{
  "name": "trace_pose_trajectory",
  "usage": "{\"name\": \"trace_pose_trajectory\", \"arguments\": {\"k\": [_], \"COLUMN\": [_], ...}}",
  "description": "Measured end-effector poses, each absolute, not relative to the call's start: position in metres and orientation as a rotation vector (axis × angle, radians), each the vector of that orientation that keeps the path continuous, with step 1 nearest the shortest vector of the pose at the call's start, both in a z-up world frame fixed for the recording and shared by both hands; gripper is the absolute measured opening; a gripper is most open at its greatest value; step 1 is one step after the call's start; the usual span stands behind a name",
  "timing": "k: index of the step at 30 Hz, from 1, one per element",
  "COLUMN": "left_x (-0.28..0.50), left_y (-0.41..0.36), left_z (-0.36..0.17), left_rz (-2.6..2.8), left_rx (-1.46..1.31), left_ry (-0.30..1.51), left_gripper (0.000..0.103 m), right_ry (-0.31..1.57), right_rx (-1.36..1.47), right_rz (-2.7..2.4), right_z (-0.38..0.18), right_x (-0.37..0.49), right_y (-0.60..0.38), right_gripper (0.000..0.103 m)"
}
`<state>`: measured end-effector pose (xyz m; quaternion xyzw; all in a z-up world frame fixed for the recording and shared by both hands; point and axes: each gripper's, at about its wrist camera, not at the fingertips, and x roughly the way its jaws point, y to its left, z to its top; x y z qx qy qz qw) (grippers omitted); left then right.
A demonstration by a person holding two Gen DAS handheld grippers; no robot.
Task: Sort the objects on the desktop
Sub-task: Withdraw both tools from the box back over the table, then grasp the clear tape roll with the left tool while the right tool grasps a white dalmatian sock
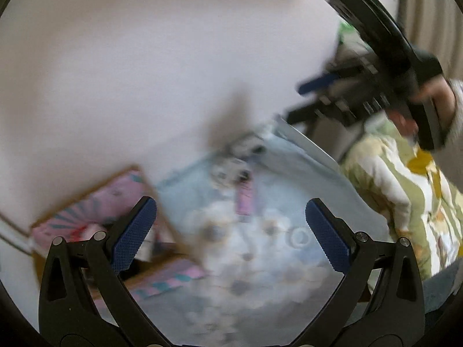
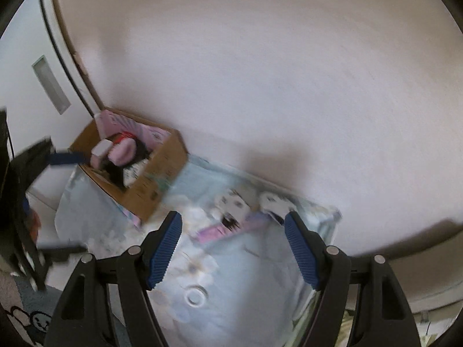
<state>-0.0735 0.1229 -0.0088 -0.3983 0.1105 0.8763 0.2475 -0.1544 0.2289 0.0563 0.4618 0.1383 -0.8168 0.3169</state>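
Note:
Both views are motion-blurred. A cardboard box [image 2: 150, 173] with a pink lining stands on the far left of a pale blue flowered table mat [image 2: 231, 274]; it holds pink, white, red and black items [image 2: 121, 153]. The box also shows in the left wrist view [image 1: 95, 202]. Small white objects [image 2: 231, 202] and a pink flat piece [image 2: 211, 231] lie at the mat's far edge. A white ring [image 2: 196, 295] lies nearer. My right gripper [image 2: 233, 253] is open and empty above the mat. My left gripper [image 1: 231, 234] is open and empty above the mat [image 1: 260, 260].
A pale wall fills the background in both views. The other gripper and the holding hand [image 1: 376, 66] appear at upper right in the left wrist view. A green patterned fabric [image 1: 405, 188] lies to the right of the mat. A white door [image 2: 34, 57] is at left.

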Motion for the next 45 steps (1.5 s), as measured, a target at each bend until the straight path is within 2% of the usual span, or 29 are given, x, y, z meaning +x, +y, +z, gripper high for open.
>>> {"name": "trace_pose_trajectory", "arguments": {"k": [13, 22, 24, 26, 29, 30, 32, 33, 35, 38, 41, 45], "left_x": [-0.052, -0.050, -0.050, -0.053, -0.052, -0.052, -0.052, -0.050, -0.046, -0.044, -0.043, -0.042], "left_y": [0.204, 0.228, 0.230, 0.230, 0.226, 0.224, 0.223, 0.223, 0.224, 0.229, 0.230, 0.230], "left_z": [-0.130, -0.169, -0.174, -0.180, -0.184, -0.184, -0.184, -0.184, -0.183, -0.182, -0.181, -0.180], "left_rz": [2.229, 2.230, 2.230, 2.218, 2.208, 2.207, 2.208, 2.207, 2.203, 2.195, 2.195, 2.196], "left_rx": [-1.169, -1.152, -1.154, -1.170, -1.176, -1.175, -1.158, -1.149, -1.128, -1.109, -1.098, -1.087], "left_ry": [0.348, 0.443, 0.451, 0.443, 0.401, 0.385, 0.384, 0.385, 0.394, 0.419, 0.441, 0.457], "left_gripper": [0.102, 0.098, 0.092, 0.081, 0.076, 0.076, 0.072, 0.070, 0.060, 0.043, 0.039, 0.039], "right_ry": [0.310, 0.345, 0.352, 0.334, 0.299, 0.297, 0.268, 0.260, 0.282, 0.268, 0.277, 0.288], "right_rx": [1.360, 1.344, 1.343, 1.344, 1.356, 1.352, 1.353, 1.357, 1.354, 1.338, 1.328, 1.308], "right_rz": [-2.075, -2.040, -2.042, -2.037, -2.025, -2.028, -2.000, -1.994, -2.010, -2.018, -2.029, -2.045], "right_z": [-0.055, -0.098, -0.103, -0.107, -0.109, -0.109, -0.110, -0.110, -0.112, -0.110, -0.108, -0.104], "right_x": [-0.216, -0.245, -0.251, -0.255, -0.261, -0.262, -0.264, -0.265, -0.266, -0.265, -0.262, -0.258], "right_y": [0.261, 0.248, 0.245, 0.244, 0.242, 0.241, 0.239, 0.238, 0.237, 0.241, 0.243, 0.243], "right_gripper": [0.069, 0.069, 0.069, 0.069, 0.069, 0.066, 0.050, 0.048, 0.037, 0.033, 0.033, 0.033]}}
